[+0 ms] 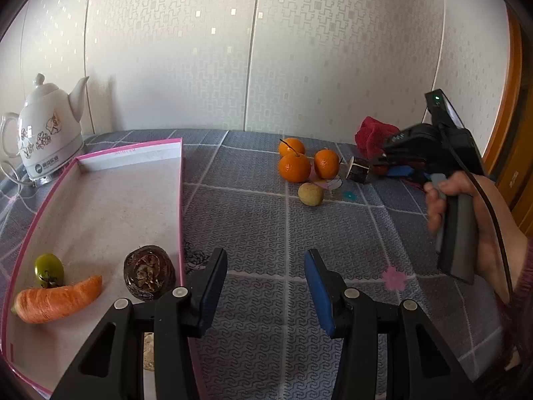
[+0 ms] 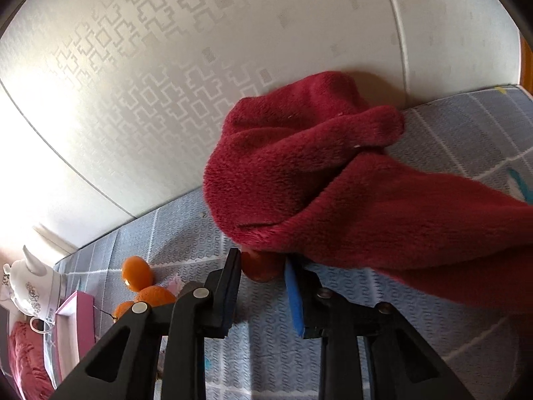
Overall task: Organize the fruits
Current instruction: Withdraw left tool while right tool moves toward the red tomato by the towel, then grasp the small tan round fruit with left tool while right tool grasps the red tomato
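Note:
A pink-edged tray [image 1: 181, 180] at the left holds a carrot [image 1: 56, 300], a green tomato [image 1: 49, 269] and a dark brown fruit [image 1: 149, 272]. Three oranges [image 1: 294, 166] and a small yellowish fruit [image 1: 310, 194] lie on the grey tablecloth, far middle. My left gripper [image 1: 266, 286] is open and empty over the cloth beside the tray's right edge. My right gripper [image 2: 263, 266] is closed around a small red fruit [image 2: 260, 268], half hidden under a red towel [image 2: 333, 173]. The right gripper also shows in the left wrist view [image 1: 386, 166].
A white floral teapot [image 1: 46, 133] stands at the back left by the tray. A small dark cylinder [image 1: 358, 169] lies next to the oranges. The red towel [image 1: 373, 133] is bunched against the back wall. The oranges [image 2: 136, 273] show left of the right gripper.

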The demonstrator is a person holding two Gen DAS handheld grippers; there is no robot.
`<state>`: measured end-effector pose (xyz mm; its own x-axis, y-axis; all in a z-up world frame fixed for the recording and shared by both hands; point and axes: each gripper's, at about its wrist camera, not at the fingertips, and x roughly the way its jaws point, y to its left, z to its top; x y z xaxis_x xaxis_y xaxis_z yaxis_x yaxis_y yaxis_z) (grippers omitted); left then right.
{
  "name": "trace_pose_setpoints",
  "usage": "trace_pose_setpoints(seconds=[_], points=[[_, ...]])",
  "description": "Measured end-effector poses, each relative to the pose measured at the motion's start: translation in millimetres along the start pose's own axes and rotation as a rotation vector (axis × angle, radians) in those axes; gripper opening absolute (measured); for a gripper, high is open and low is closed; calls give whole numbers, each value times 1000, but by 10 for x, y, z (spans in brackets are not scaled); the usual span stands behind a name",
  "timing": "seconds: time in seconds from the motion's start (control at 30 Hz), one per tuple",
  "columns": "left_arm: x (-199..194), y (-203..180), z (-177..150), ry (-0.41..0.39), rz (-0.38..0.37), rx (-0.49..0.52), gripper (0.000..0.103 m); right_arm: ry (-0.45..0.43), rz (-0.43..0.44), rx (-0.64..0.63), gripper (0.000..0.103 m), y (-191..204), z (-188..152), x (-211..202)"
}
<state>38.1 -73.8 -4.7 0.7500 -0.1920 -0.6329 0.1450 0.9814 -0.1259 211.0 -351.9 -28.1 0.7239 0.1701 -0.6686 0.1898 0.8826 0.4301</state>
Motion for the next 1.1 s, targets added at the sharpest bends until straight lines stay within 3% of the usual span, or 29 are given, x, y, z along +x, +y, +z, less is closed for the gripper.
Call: trace_pose_setpoints(seconds=[0.3,0.57,1.1], points=[[100,-22,-19,48,-17,-21,49,4,-63,-76,26,-89,-67,-87],[148,-95,120,43,-21,-26,49,-22,5,-91,27,-112,-133,-43],[741,-259,464,121,-79,-94,48,-31,-54,-165,27,-20,-201,-127]])
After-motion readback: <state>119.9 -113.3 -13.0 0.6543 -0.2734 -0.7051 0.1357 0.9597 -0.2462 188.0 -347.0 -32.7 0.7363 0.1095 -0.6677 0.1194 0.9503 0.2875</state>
